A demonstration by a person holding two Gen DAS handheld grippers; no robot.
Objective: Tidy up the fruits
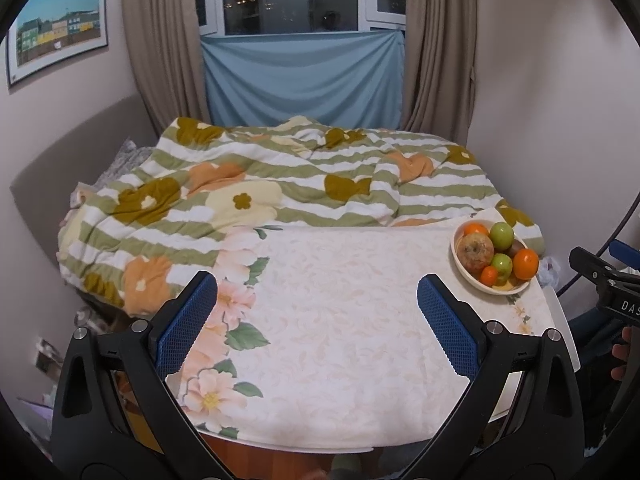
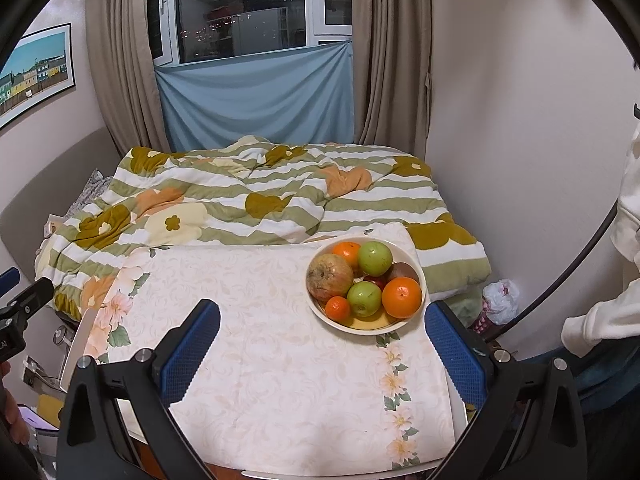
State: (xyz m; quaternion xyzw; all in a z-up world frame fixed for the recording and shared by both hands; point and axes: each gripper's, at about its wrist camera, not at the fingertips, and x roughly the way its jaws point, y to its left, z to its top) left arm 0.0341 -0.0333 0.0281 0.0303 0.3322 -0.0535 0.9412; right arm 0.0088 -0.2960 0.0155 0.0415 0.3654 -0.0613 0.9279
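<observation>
A cream bowl (image 2: pixel 404 325) (image 1: pixel 456 256) stands at the table's far right corner, full of fruit. It holds a brownish apple (image 2: pixel 330 277) (image 1: pixel 475 253), two green apples (image 2: pixel 375 258) (image 2: pixel 364 298), a big orange (image 2: pixel 402 297), a second orange (image 2: pixel 348 252) at the back, a small mandarin (image 2: pixel 337 307) and a dark fruit (image 2: pixel 404 270). My left gripper (image 1: pixel 318 286) hovers open over the table's middle, left of the bowl. Just in front of the bowl, my right gripper (image 2: pixel 322 316) is open too, with nothing between its fingers.
A floral cloth (image 2: pixel 280 380) covers the table (image 1: pixel 566 320). Behind it lies a bed with a striped flowered quilt (image 1: pixel 260 184), then curtains and a window. A plastic bag (image 2: pixel 500 300) sits on the floor at right. A sleeve (image 2: pixel 600 316) shows at the right edge.
</observation>
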